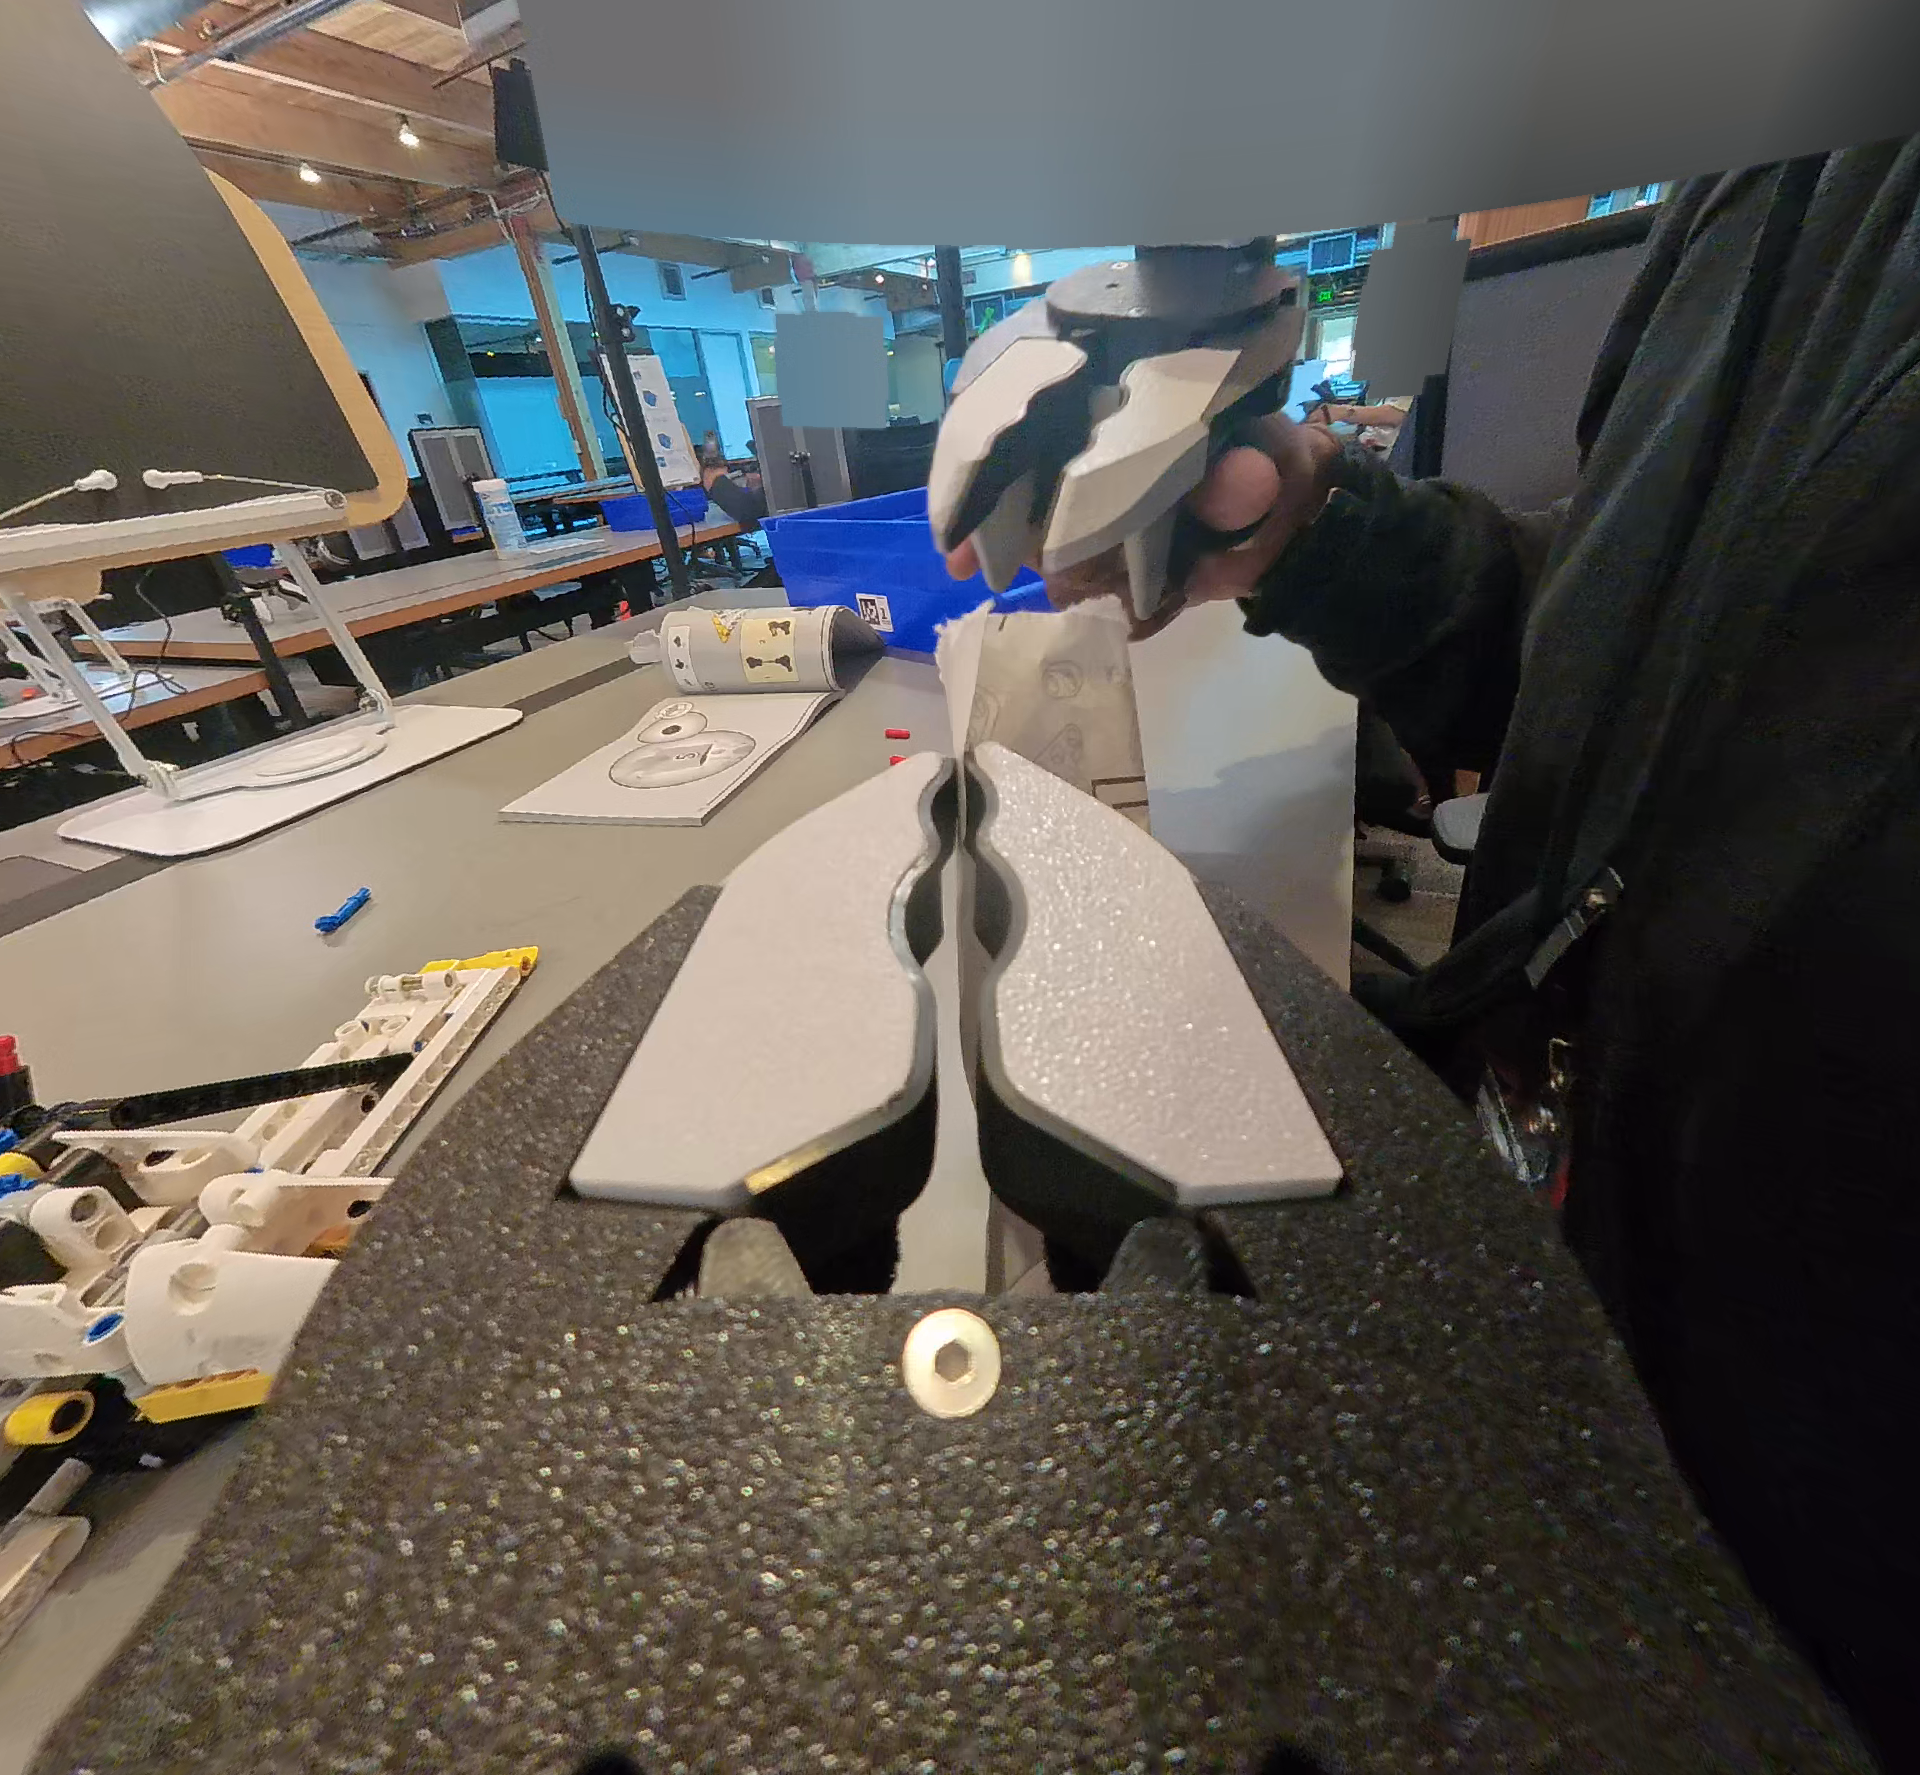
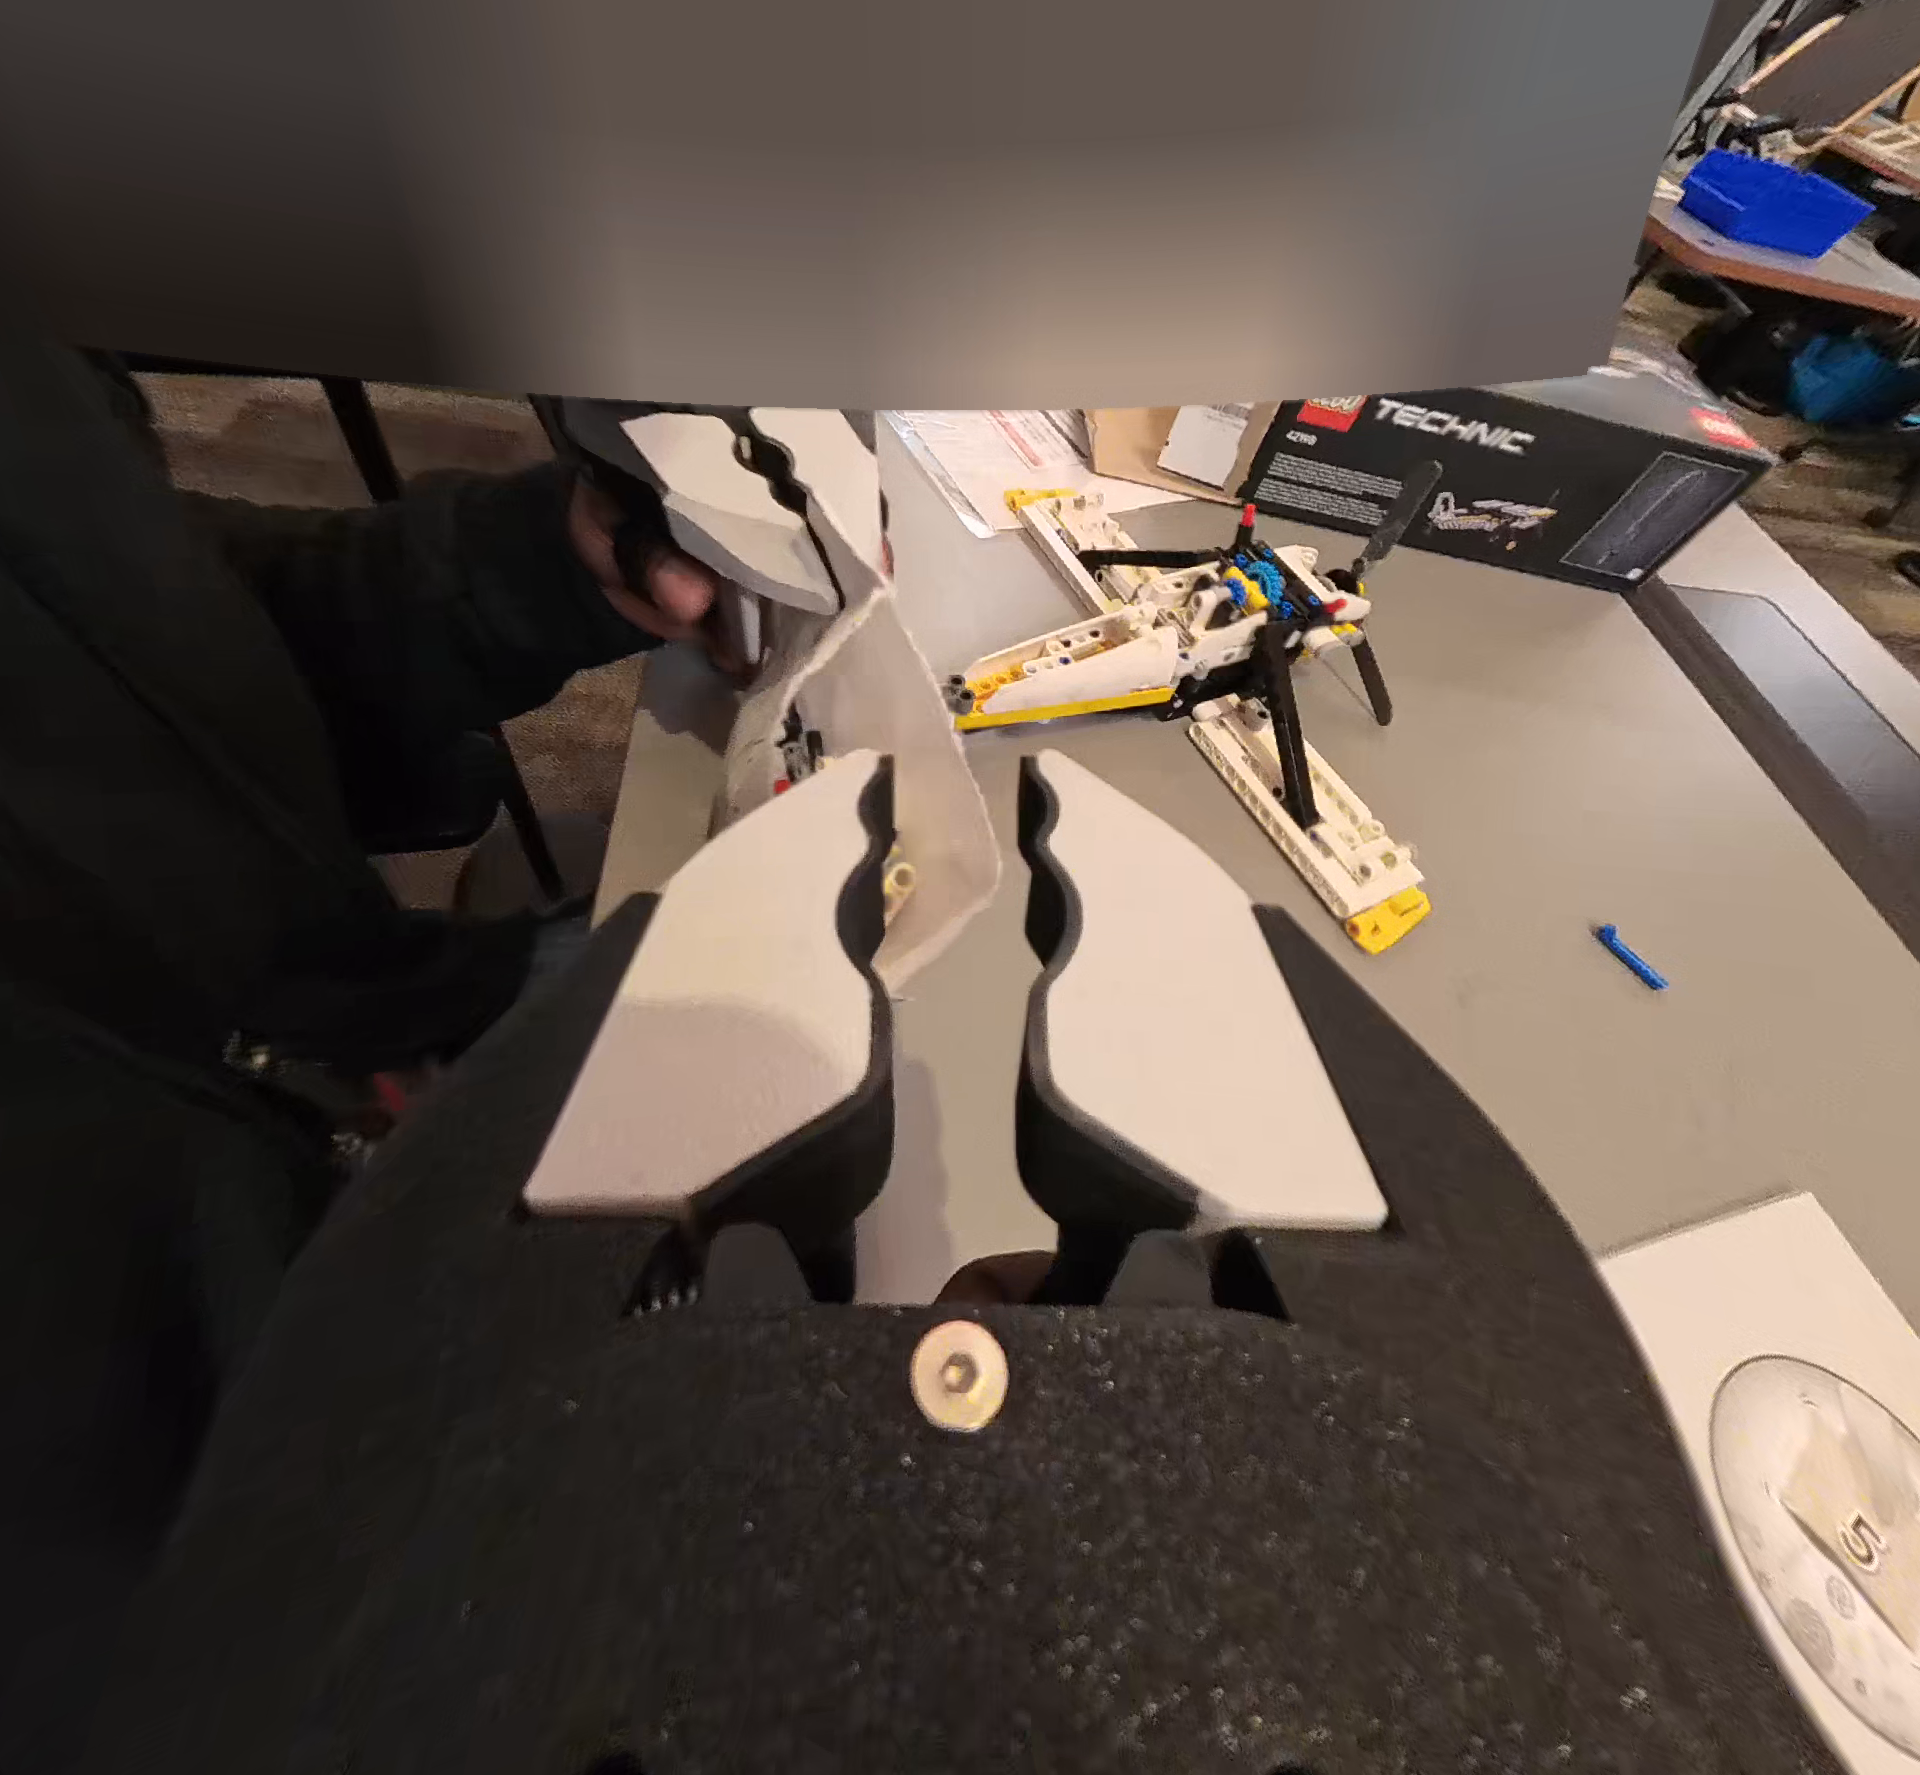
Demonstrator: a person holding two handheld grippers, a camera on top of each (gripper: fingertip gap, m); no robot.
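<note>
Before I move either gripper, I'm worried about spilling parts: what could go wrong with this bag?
1. The left gripper pinches only the thin edge of the white paper bag; a tug could tear it or let it slip.
2. The right gripper stands open around the other flap, so the bag hangs from one side and the small pieces inside might tip out near the table's edge.

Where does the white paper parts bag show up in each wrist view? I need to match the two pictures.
Left wrist view: the white paper parts bag rises at centre, its edge pinched between the shut left gripper fingers.
Right wrist view: the bag sits centre-left; its flap hangs between the open right gripper fingers.
Shared landmark: the white-and-yellow brick-built plane model on the grey table.
</note>
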